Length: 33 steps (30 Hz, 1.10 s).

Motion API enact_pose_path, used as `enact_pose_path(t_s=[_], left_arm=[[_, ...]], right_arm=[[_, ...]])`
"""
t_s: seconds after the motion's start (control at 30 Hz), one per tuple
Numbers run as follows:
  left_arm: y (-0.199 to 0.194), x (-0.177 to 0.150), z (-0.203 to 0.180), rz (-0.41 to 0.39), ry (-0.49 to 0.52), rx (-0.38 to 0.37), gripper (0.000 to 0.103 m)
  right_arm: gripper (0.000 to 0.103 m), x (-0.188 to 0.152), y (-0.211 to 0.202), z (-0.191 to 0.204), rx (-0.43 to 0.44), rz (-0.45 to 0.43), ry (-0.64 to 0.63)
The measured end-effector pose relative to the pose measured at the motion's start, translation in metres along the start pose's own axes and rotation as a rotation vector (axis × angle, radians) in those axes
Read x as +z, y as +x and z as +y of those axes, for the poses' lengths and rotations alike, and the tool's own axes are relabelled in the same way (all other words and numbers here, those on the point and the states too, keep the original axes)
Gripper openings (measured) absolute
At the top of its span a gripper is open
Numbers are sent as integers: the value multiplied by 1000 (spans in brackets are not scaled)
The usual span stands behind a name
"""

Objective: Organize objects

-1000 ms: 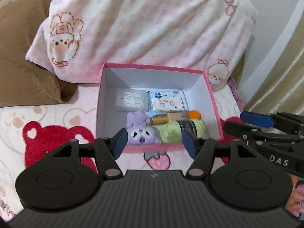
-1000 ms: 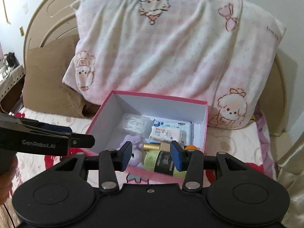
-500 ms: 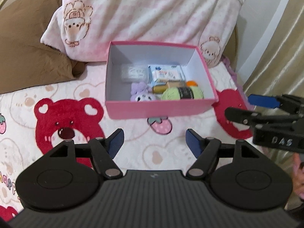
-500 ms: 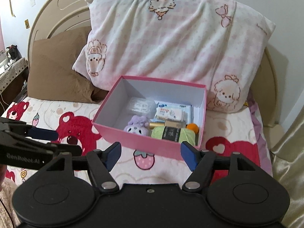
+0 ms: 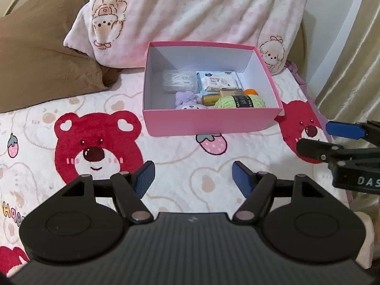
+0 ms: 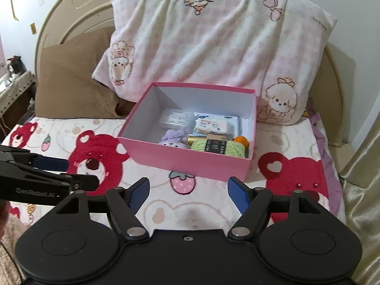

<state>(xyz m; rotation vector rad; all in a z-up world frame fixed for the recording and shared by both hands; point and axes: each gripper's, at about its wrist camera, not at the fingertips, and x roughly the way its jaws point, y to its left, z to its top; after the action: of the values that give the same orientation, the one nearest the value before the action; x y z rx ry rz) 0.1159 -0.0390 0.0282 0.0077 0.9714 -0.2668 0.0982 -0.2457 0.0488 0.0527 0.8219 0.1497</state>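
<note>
My left hand-held gripper (image 5: 192, 177) spread, empty; right hand-held gripper (image 6: 188, 193) opening, empty. Pink rectangular cardboard box (image 5: 209, 122) on plush bear-print bed (image 5: 166, 166), near pillow end.

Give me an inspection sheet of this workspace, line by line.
Surface: bed blanket printed with red bears and strawberries.
Job's things: open pink box holds a yarn ball, plush toy, wipes pack, gold tube, clear case and something orange.
Clutter: nothing seen.
Grippers: left tool open, nothing between its pads; right tool opening, nothing between its pads.
Cables: nothing seen.
Surroundings: pink pillow, brown pillow, headboard, curtain.
</note>
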Motion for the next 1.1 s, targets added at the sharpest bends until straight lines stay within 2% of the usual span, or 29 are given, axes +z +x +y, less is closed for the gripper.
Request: enact_pose_path(t_s=[0.13, 0.23, 0.3, 0.4, 0.53, 0.7, 0.9, 1.1], left_arm=[[-4, -5, -1, -1, -15, 3, 71], [-6, -7, -1, -12, -22, 2, 84], [-7, -8, -1, -23, -24, 2, 92], [-6, -8, 1, -22, -31, 17, 100], [-1, -7, 4, 14, -45, 43, 101], [7, -7, 11, 57, -80, 59, 101], [6, -10, 8, 67, -25, 77, 101], [0, -15, 1, 40, 11, 87, 101]], right_arm=[[79, -5, -6, 0, -11, -5, 0], [84, -10, -10, 1, -10, -4, -3], [92, -13, -12, 3, -22, -6, -4], [93, -17, -12, 6, -52, -4, 2], [93, -17, -3, 8, -104, 51, 25], [93, -21, -3, 4, -102, 65, 75], [93, -25, 2, 1, -126, 91, 111], [93, -27, 7, 0, -149, 113, 113]])
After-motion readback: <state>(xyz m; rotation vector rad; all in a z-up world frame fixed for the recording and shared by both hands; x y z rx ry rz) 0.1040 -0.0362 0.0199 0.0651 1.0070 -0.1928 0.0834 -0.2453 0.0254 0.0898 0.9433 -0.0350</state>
